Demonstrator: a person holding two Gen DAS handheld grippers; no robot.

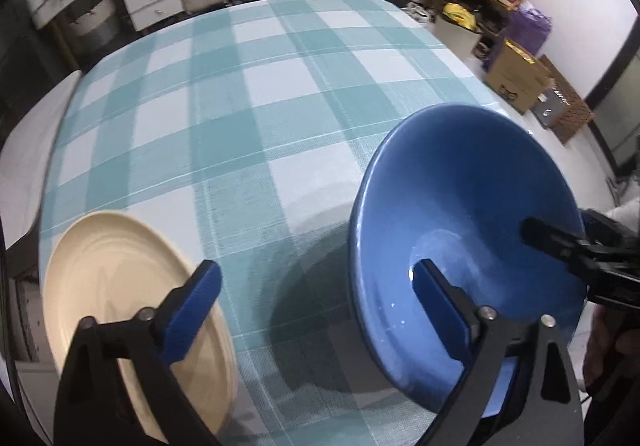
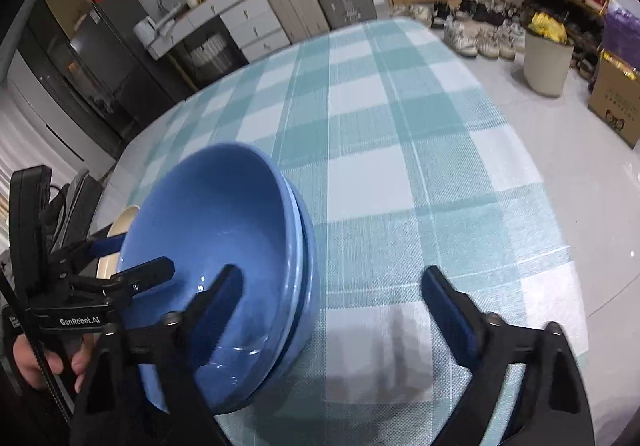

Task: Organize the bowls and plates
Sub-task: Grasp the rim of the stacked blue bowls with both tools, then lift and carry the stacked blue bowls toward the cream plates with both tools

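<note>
Sitting on the checked cloth (image 2: 400, 118) near its front edge, the blue bowls (image 2: 224, 246) are nested, one inside the other, with a pale rim line showing between them in the right wrist view. A cream plate (image 1: 120, 286) lies flat just to their left, apart from them.

Both grippers point steeply down at the stack. The left gripper (image 1: 316, 306) stands wide open and holds nothing: one finger hangs over the plate, the other over the inside of the top bowl, and the bowl's left rim lies between them. The right gripper (image 2: 332, 298) is also open and empty, with its left finger over the bowl's inner wall and its right finger out over bare cloth, so the right-hand rim sits between the jaws. Whether any pad touches the glaze I cannot tell.

These bowls look like glazed ceramic: stiff, fairly heavy as a pair, slick under the pads and liable to chip if knocked or dropped. The rim is probably the only good hold, one finger inside and one outside, set well down the wall. Pinching only the inner bowl could lift it free and leave the lower one behind.
</note>
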